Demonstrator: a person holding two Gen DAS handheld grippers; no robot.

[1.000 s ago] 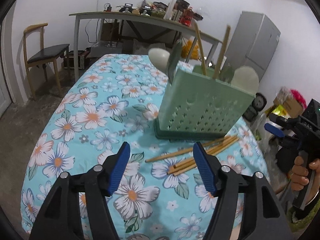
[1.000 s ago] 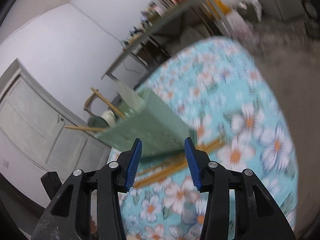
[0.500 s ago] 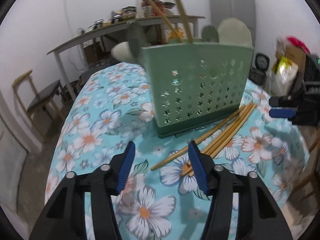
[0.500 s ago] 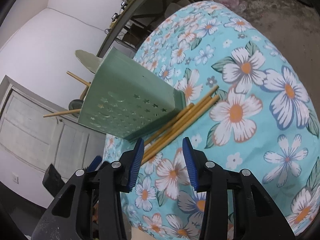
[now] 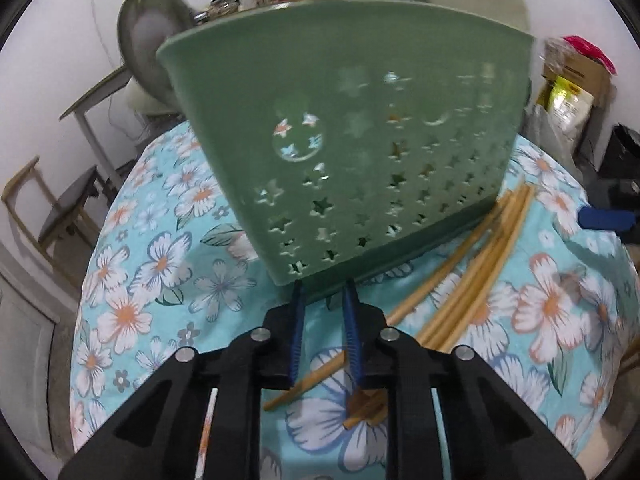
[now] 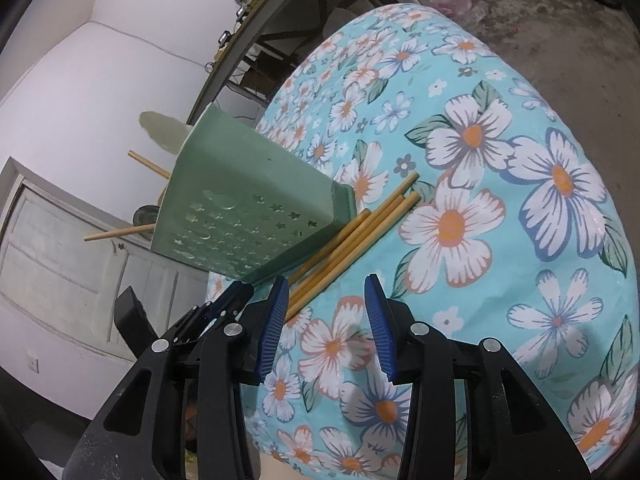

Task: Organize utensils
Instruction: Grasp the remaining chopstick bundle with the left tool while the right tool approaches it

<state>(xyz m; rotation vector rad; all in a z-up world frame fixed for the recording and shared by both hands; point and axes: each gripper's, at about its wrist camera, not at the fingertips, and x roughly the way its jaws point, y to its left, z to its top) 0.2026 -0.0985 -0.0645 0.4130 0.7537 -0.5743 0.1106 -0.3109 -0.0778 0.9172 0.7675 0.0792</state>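
A: Left gripper (image 5: 323, 320)? We see blue pads nearly together, one bamboo chopstick (image 5: 308, 380) lying between them; grip unclear.

B: Right gripper (image 6: 326, 320) wide open, empty; loose bamboo chopsticks (image 6: 352, 236) on floral tablecloth (image 6: 520, 200), touching green star-perforated plastic utensil holder (image 6: 240, 208); spoons inside it.

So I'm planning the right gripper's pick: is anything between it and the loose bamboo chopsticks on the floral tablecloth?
Nothing visible does. The right gripper hangs open, and the bamboo chopsticks lie on the floral tablecloth just ahead of its left finger. The green star-perforated utensil basket stands beside them, against their far side.
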